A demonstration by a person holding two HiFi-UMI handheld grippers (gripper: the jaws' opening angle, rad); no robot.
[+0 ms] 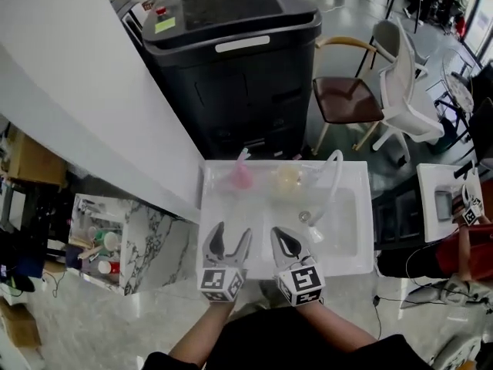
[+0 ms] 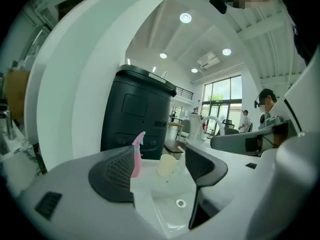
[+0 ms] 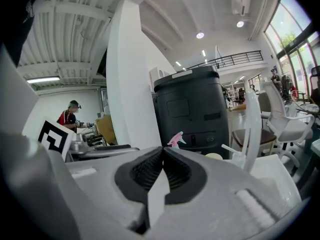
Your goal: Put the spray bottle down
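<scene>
The pink bottle [image 1: 241, 176] stands upright at the far left of the white sink [image 1: 365, 206], just beside a cream cup [image 1: 288, 180]. Over the near rim, well clear of it, the left gripper [image 1: 233, 231] gapes wide with nothing in it; the right gripper [image 1: 280, 237] beside it is pinched together, empty

Open sink [image 1: 347, 237] front; spray bottle [image 1: 241, 177], faucet [image 1: 338, 172] behind
</scene>
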